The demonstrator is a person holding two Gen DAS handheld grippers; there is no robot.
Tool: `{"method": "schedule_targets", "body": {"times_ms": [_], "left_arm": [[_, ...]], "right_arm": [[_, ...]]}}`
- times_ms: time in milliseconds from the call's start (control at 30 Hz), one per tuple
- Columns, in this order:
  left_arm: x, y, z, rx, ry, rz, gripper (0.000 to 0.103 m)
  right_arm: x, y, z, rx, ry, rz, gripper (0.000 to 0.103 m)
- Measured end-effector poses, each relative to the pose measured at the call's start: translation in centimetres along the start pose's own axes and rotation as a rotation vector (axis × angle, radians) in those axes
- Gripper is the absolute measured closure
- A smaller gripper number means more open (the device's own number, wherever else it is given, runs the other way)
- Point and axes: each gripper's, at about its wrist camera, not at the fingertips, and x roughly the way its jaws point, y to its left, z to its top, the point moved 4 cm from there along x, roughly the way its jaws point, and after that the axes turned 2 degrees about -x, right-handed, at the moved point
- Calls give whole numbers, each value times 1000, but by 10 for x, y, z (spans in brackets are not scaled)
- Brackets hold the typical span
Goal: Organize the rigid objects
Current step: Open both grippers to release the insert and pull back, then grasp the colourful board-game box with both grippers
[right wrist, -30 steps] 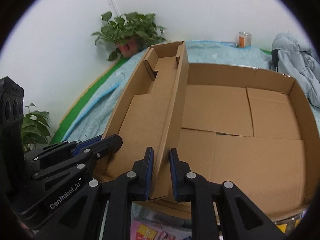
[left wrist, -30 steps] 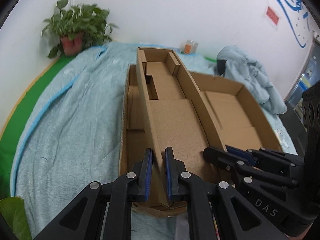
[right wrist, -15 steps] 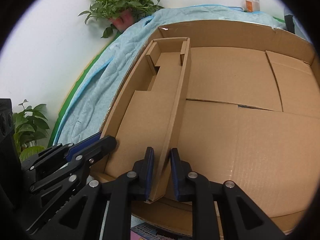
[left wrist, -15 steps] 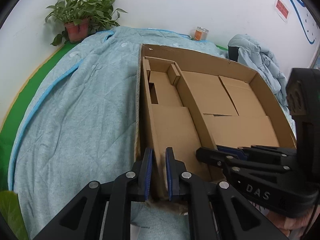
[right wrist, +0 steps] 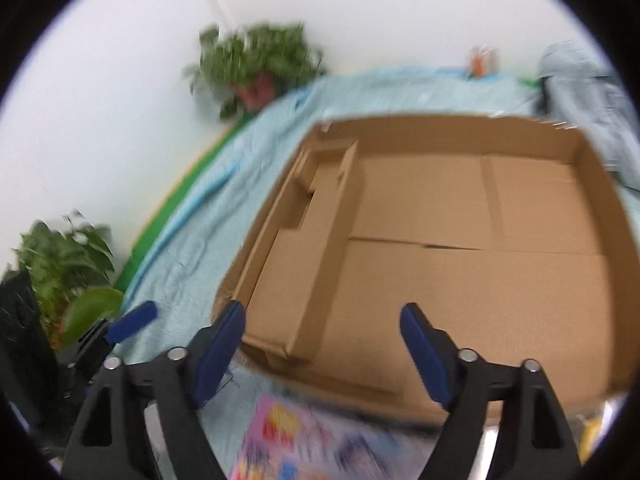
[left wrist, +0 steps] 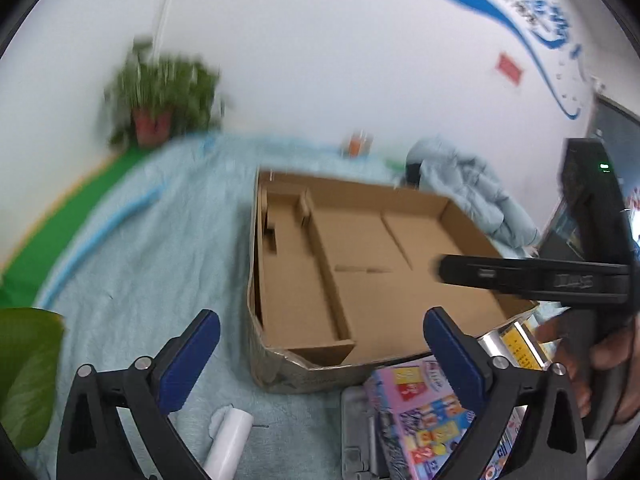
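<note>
- My left gripper point(left wrist: 320, 344) has its fingers spread wide, holding nothing, just short of the cardboard tray's point(left wrist: 424, 200) near edge.
- My right gripper point(right wrist: 322, 332) is spread wide too, empty, over that edge.
- The narrow cardboard insert point(right wrist: 296, 264) lies inside the tray along its left wall.
- A colourful box point(left wrist: 424, 420) lies beneath my left fingers.

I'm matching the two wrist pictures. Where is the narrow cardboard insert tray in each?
Left wrist view: the narrow brown cardboard insert tray lies centre-left, along the left wall of the big shallow cardboard box.
Right wrist view: the tray lies left of centre, against the box's left wall.
Shared landmark: potted green plant in a red pot.
</note>
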Motion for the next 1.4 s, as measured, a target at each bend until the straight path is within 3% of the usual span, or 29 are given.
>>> {"method": "schedule_targets", "body": {"times_ms": [100,167,367,433,467,500,533,600,633,667,700,733,800,933,1200,1400], "left_arm": [[-15,-21,-14,8,29,-32,0],[-21,-31,-23,-8,36,-32,0],[-39,-71,-49,7,14,51,3],[-43,-82,-57,28,27,41,26],[-44,-87,-61,21,63,5,74],[-43,-90,-64,8,99,-29,101],[-41,-92,-66,-19,126,-61,102],[-48,-97,-69,-29,107,-56,101],[-50,-96,-68,-23,87,-46,98],[-55,-98,-68,-22,64,-30,73],[-57,-95,-67,-27,62,-18,15],[-58,-91,-65,-41,58,2,1],[-60,-86,-68,-70,22,-13,0],[-47,-85,-81,-77,104,-39,1],[-21,-69,-92,-163,213,-143,1],[2,-67,-100,-174,279,-174,2]], "right_arm": [[-51,-5,-29,-67,-94,-100,10],[-68,-16,-59,-77,-105,-130,0],[-77,-49,-119,8,-70,-127,0],[-80,-52,-129,30,-59,-82,4],[-84,-53,-132,19,-61,-73,11],[-87,-51,-134,-5,-73,-84,39],[-90,-49,-135,-31,-81,-104,57],[-94,-48,-135,-39,-92,-66,57],[-96,-47,-137,-30,-94,-34,41],[-97,-47,-138,-27,-95,-4,24],[-99,-46,-138,-29,-100,19,0],[-101,-45,-139,-39,-114,32,1],[-102,-40,-144,-68,-117,35,1],[-98,-33,-150,-107,-91,61,1],[-85,-14,-156,-131,-26,120,1],[-65,3,-160,-180,40,137,1]]}}
